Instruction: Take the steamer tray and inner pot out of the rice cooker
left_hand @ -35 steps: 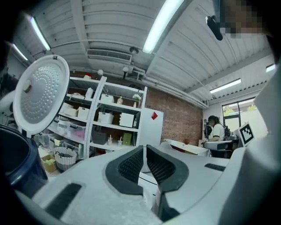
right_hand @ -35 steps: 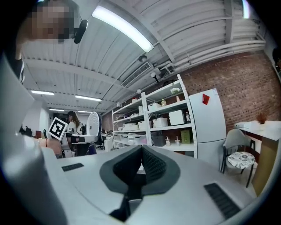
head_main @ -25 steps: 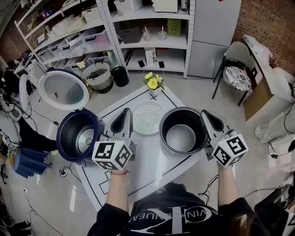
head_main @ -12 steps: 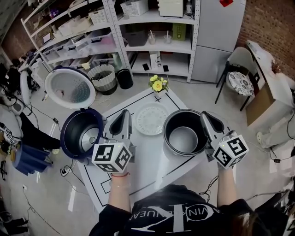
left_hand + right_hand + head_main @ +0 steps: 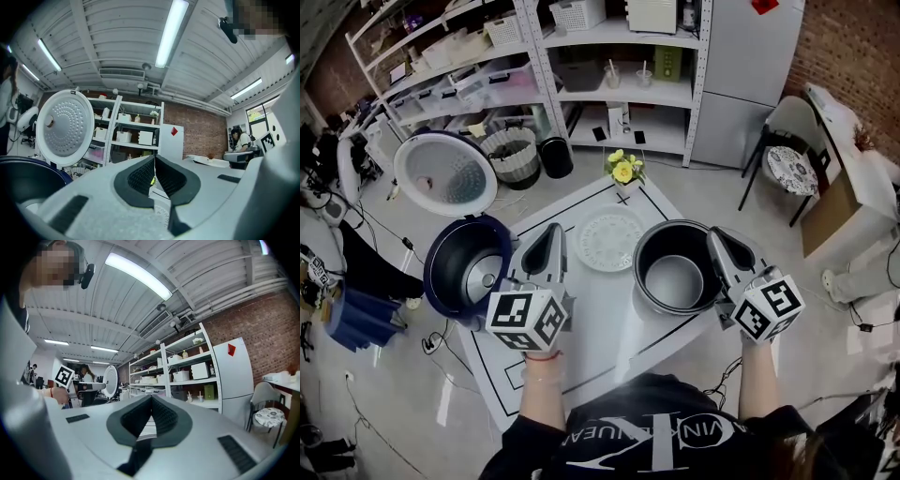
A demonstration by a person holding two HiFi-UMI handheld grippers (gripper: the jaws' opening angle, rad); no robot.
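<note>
Two grippers hover level over the worktop [image 5: 602, 328], each with its jaws pressed together and nothing between them. The left gripper [image 5: 553, 234] is between the cooker [image 5: 450, 258] and the tray [image 5: 609, 241]. The right gripper [image 5: 716, 236] is by the right rim of the pot [image 5: 675, 281]. The cooker stands at the worktop's left edge with its lid [image 5: 445, 174] swung up. The white tray lies flat mid-worktop. The dark pot stands upright just right of it, and yellow flowers [image 5: 622, 170] stand beyond them at the far corner.
</note>
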